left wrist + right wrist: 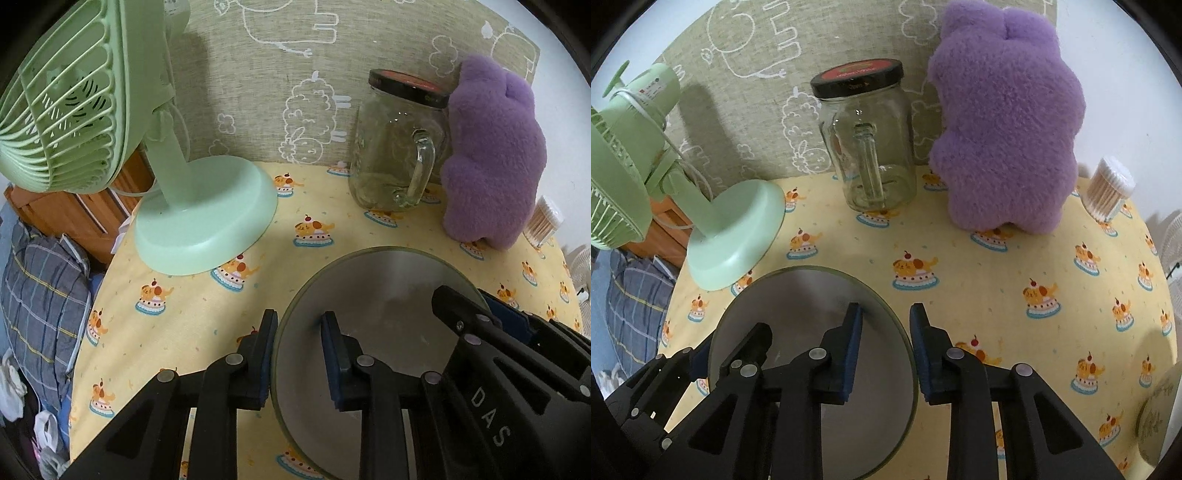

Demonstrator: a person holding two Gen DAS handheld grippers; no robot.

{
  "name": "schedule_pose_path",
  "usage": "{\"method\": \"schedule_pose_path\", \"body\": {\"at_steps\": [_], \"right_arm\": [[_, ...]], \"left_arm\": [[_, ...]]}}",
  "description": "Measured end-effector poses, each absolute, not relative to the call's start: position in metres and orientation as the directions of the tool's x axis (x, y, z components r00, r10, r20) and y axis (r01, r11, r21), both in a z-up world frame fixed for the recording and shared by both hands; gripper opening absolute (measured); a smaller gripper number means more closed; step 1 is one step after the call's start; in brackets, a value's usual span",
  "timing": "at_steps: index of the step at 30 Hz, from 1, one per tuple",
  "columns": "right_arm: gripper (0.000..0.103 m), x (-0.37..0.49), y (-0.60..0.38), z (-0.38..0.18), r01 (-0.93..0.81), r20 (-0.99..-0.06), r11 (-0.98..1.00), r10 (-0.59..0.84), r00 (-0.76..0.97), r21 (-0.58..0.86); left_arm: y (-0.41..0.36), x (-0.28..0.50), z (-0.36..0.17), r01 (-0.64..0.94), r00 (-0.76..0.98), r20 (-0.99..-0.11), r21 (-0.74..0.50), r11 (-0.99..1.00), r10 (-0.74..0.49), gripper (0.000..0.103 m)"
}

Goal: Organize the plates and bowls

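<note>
Now plate [373,306] flat on table [192,325] between claws — left claw [300,354] and right claw [886,350] each straddle opposite rim, parted, nothing clamped.

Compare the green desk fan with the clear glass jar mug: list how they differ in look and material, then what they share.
The green plastic desk fan is opaque; the clear glass jar mug with a black lid is see-through.
The fan rises on a stalk from a wide round base; the jar mug is a squat body with a side handle.
The fan stands at the table's left edge; the jar mug stands beside the purple plush toy.
Both stand upright on the yellow patterned tablecloth.
</note>
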State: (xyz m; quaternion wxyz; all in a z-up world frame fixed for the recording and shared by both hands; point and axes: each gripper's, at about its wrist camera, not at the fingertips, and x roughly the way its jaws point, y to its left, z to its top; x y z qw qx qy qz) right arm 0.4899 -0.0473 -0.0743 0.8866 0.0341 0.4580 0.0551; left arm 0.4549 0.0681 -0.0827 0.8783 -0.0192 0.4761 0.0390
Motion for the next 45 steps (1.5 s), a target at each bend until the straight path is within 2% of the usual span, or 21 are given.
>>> {"method": "schedule_pose_path", "body": {"at_steps": [8, 23, 37, 45], "right_arm": [[0.03, 0.48, -0.051, -0.066, -0.052, -0.809, 0.993, 0.115, 0.576, 0.104], [0.03, 0.428, -0.057, -0.018, -0.034, -0.783, 0.995, 0.098, 0.614, 0.098], [0.03, 0.353, -0.057, 0.02, -0.014, -0.765, 0.994, 0.096, 0.637, 0.112], [0.029, 0.296, -0.052, 0.04, 0.015, -0.759, 0.994, 0.069, 0.648, 0.104]], "left_arm": [[0.061, 0.446, -0.073, -0.067, 0.548, -0.835, 0.005, 0.998, 0.041, 0.023], [0.057, 0.404, -0.028, -0.058, 0.572, -0.82, -0.016, 0.998, 0.02, 0.023], [0.062, 0.329, 0.014, -0.062, 0.616, -0.788, -0.028, 0.998, 0.016, 0.023], [0.067, 0.282, 0.033, -0.003, 0.63, -0.776, -0.024, 1.0, -0.016, 0.024]]}}
